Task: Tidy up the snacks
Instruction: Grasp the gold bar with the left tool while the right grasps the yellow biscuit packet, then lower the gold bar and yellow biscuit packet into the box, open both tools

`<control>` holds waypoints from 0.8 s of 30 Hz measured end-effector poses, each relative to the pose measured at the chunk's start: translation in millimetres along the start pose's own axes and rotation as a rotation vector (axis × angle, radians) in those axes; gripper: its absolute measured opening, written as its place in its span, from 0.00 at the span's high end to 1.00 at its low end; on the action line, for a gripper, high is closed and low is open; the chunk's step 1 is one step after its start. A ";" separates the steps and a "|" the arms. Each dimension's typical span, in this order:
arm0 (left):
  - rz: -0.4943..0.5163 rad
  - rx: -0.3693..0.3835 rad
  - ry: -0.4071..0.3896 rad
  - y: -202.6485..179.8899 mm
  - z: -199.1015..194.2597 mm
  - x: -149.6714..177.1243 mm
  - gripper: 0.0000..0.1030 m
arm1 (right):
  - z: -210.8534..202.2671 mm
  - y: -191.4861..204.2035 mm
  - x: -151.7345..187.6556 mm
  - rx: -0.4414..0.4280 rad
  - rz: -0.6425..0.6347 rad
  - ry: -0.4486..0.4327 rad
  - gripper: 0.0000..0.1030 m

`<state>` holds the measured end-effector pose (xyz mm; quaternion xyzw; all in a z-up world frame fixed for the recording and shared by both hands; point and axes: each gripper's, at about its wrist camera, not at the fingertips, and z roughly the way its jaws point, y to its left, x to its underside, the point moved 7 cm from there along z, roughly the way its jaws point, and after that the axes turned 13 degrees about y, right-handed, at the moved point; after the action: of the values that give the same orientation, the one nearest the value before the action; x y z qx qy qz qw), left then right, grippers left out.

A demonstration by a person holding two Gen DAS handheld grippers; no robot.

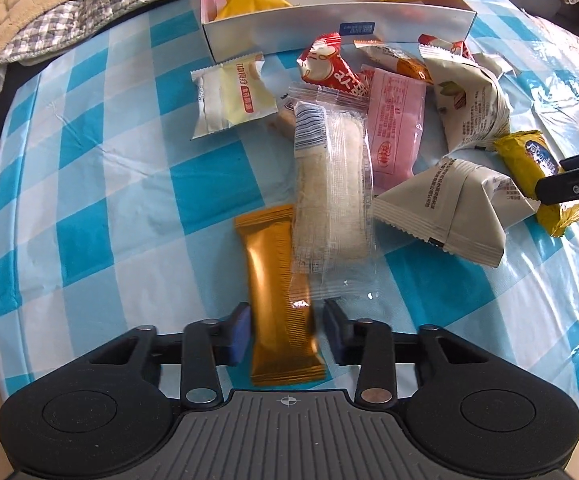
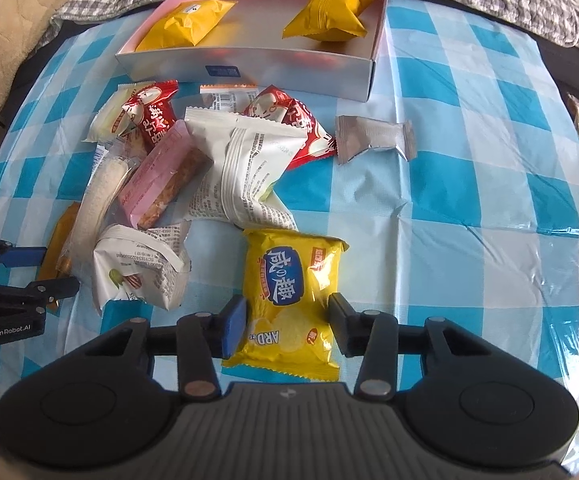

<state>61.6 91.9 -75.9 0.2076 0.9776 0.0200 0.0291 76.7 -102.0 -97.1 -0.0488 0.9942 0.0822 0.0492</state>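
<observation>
Gold wrapper bar [image 1: 281, 300] lies lengthwise between the spread left tongs [image 1: 285, 332], pads just beside its edges — not yet pinched. The right tongs [image 2: 285, 326], equally wide, straddle the yellow cracker packet [image 2: 289, 304] on the checked tabletop [image 2: 469, 184]. Step in hand, by judgement: grasping. Next, each pair must close, lift, and carry to the box [image 2: 289, 68], which already holds two yellow packets.

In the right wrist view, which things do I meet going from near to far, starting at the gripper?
right gripper → yellow cracker packet → white pistachio pouch → red snack packet → silver box → orange packet
</observation>
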 end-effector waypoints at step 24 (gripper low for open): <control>-0.073 0.022 -0.078 13.4 -21.9 -11.2 0.74 | 7.9 -5.0 0.9 -0.081 0.072 0.022 0.67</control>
<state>75.8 99.0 -52.8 0.1726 0.9828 -0.0001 0.0654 77.1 -105.6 -105.8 -0.0157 0.9916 0.1237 0.0333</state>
